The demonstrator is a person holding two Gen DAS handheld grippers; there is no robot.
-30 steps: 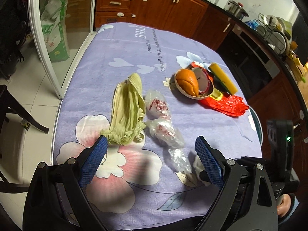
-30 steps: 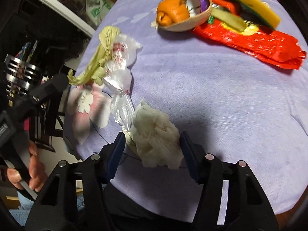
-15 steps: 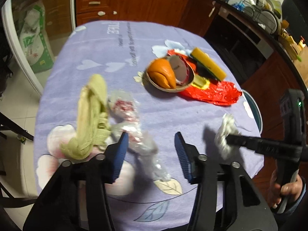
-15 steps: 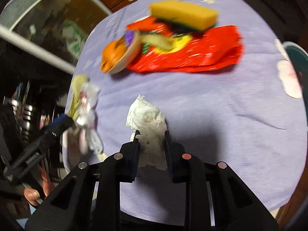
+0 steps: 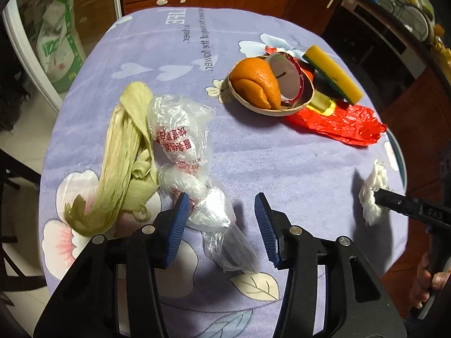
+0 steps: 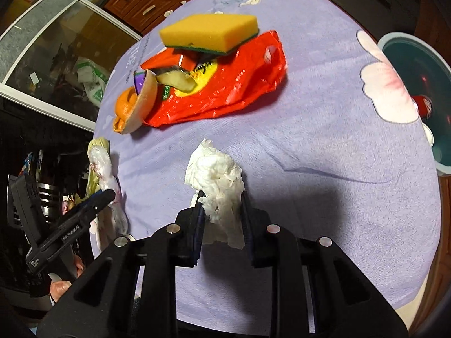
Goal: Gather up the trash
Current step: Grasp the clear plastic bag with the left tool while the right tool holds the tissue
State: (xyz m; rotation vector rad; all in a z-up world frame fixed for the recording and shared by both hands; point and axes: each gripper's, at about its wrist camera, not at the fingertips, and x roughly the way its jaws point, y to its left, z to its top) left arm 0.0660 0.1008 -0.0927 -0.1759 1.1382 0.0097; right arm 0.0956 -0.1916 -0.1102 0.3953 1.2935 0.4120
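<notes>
My left gripper (image 5: 221, 222) is open low over the table, and the twisted end of a clear plastic bag (image 5: 180, 138) with red print lies between its blue pads. A pale green corn husk (image 5: 124, 152) lies just left of the bag. My right gripper (image 6: 221, 205) is shut on a crumpled white tissue (image 6: 217, 174) and holds it above the purple cloth near the table's right side. In the left wrist view the tissue (image 5: 373, 194) shows at the far right.
Farther back, a bowl (image 5: 270, 107) holds orange peel (image 5: 253, 81) and a lid, beside a red wrapper (image 5: 344, 124) and a yellow sponge (image 5: 332, 73). A teal bin (image 6: 406, 62) stands past the table's right edge. Wooden cabinets line the back.
My left gripper narrowed and came down over the plastic bag. My right gripper shut on the tissue, lifted it and carried it toward the right side of the table.
</notes>
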